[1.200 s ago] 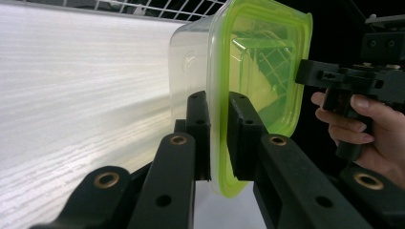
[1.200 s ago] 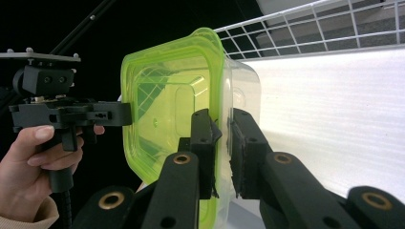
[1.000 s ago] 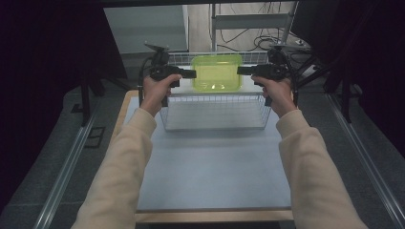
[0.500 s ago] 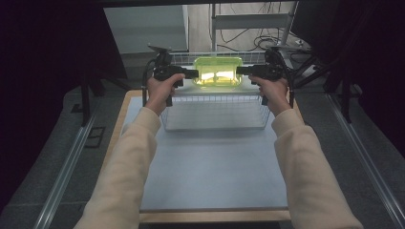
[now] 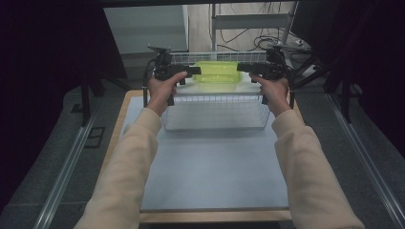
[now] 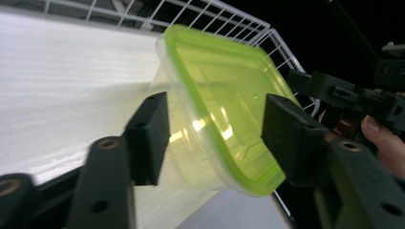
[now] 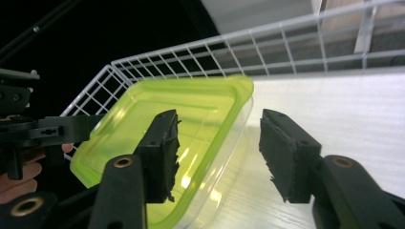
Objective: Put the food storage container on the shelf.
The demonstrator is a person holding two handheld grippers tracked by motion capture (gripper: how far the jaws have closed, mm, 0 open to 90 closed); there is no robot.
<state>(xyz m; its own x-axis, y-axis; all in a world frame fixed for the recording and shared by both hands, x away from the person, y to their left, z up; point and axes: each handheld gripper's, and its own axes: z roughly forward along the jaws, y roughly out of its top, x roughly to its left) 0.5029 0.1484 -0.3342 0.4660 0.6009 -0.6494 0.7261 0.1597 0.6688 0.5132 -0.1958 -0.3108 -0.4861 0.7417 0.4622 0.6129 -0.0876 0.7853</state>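
The person holds a gripper in each hand, up over the far end of the table [image 5: 215, 186]. Between the two grippers sits a green box [image 5: 218, 72] with a clear body and a green lid. It rests inside a white wire basket [image 5: 217, 114], near the basket's back wall.

The left gripper [image 5: 195, 71] points at the box from one side. In the left gripper view, the left gripper [image 6: 215, 136] has its jaws apart. They have just been opening. The rim of the box [image 6: 224, 102] sits in the gap between them. One pad is very near the lid, but I cannot tell if it touches. It looks let go.

The right gripper [image 5: 241, 68] points at the box from the other side. In the right gripper view, the right gripper [image 7: 217, 152] also has its jaws apart, and they too have just been opening. The corner of the box [image 7: 181, 124] is in the gap. One pad lies in front of the lid, the other is off to the side, not touching the box. This one looks let go too.

Each gripper sees the other one far off, past the box.
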